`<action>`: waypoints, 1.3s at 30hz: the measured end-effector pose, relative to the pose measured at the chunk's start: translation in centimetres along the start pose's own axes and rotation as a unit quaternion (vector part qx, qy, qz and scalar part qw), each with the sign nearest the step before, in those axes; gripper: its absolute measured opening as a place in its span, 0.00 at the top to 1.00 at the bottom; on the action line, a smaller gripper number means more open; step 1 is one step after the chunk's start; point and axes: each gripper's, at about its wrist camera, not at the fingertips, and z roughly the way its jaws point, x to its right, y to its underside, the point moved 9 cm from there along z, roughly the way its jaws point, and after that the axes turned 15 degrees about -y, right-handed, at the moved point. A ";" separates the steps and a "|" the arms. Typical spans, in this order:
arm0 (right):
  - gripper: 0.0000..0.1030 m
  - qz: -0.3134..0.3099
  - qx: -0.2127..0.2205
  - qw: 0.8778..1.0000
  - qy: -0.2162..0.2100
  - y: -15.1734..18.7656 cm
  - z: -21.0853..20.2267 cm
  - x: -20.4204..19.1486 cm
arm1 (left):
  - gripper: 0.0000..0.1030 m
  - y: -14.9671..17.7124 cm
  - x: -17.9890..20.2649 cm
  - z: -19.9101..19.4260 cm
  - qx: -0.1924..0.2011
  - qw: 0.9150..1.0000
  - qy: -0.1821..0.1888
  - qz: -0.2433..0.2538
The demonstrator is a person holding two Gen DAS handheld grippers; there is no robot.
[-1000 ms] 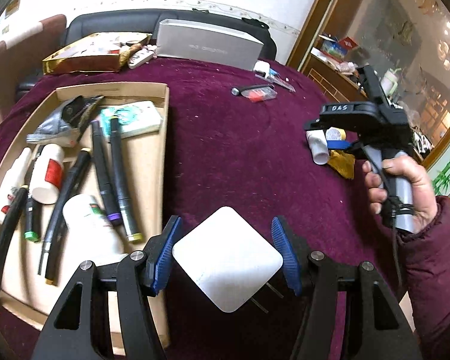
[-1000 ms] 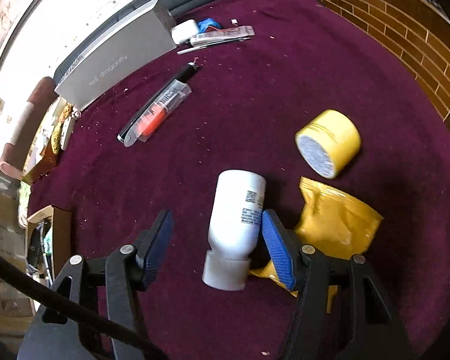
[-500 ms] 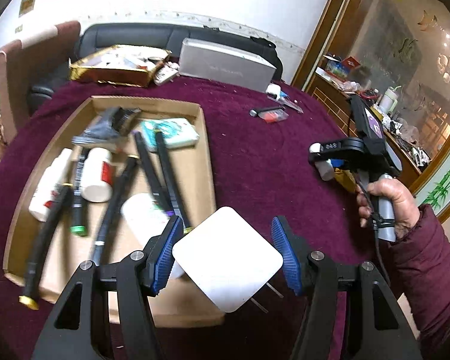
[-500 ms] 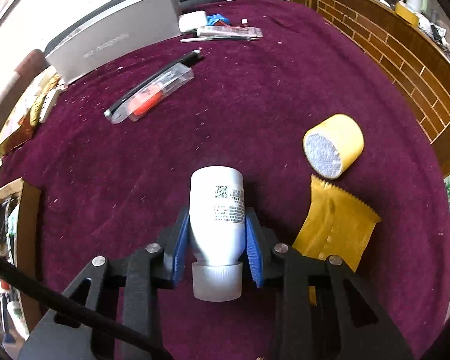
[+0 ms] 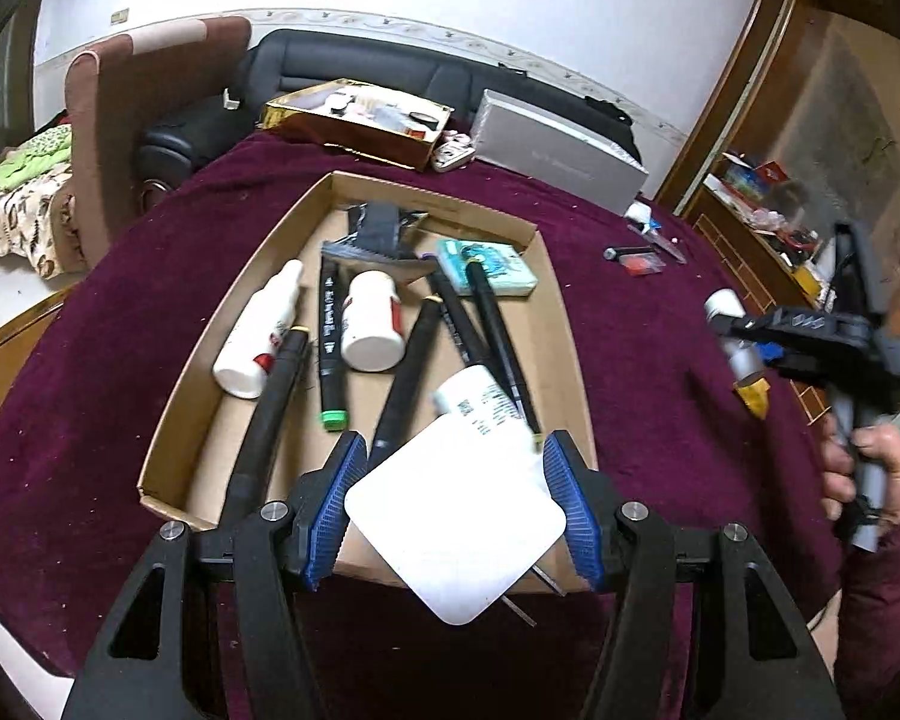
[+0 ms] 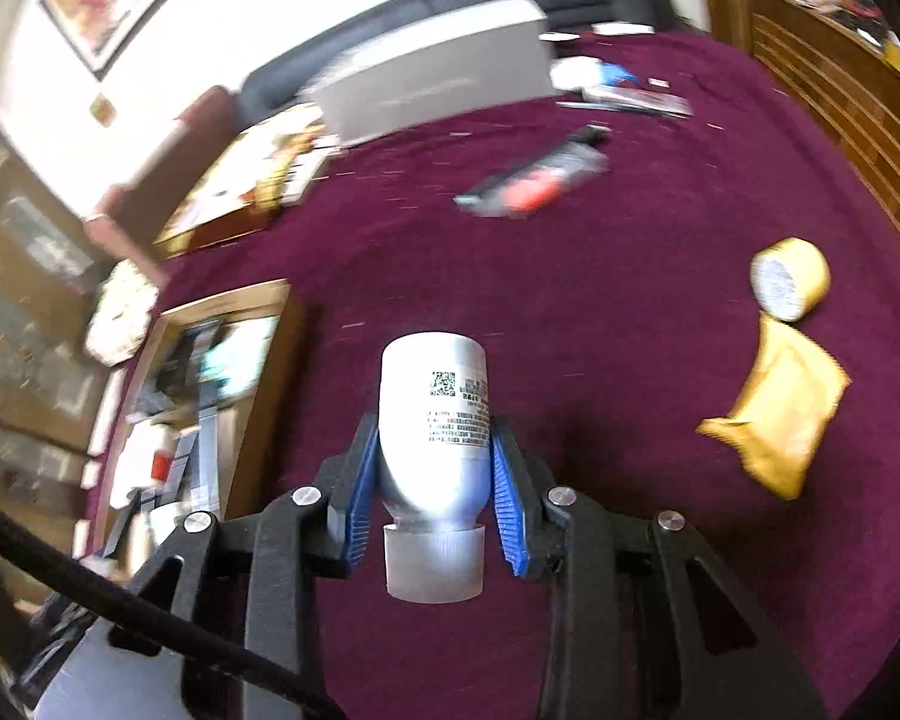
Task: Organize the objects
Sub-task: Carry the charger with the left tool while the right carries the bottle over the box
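White bottle (image 6: 432, 420) pinched in right claw (image 6: 433, 477); left claw (image 5: 453, 501) clamps white square adapter (image 5: 453, 525) above cardboard tray (image 5: 561, 324).

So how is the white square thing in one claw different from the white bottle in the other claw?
The white square charger is flat with rounded corners; the white bottle is a round tube with a cap. The bottle carries printed text; the charger's face is blank. The left gripper holds the charger over the cardboard tray; the right gripper holds the bottle above the cloth.

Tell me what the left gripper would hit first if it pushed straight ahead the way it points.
Likely the white bottle lying in the cardboard tray, just beyond the white square adapter that the left gripper holds. Depth is uncertain; a black marker lies close beside it.
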 end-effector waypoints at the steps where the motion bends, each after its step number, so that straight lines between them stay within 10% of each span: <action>1: 0.69 -0.006 -0.007 1.000 -0.016 0.2 0.4 -1.3 | 0.46 0.2 0.0 0.1 0.000 1.000 -0.003 0.002; 14: 0.68 -0.055 -0.098 0.990 -0.090 3.6 8.0 -11.7 | 0.46 0.6 0.4 1.8 0.002 0.999 -0.034 0.030; 39: 0.69 -0.101 -0.113 0.988 0.006 3.1 12.8 -12.0 | 0.46 0.6 -1.0 3.5 -0.002 0.997 -0.058 0.050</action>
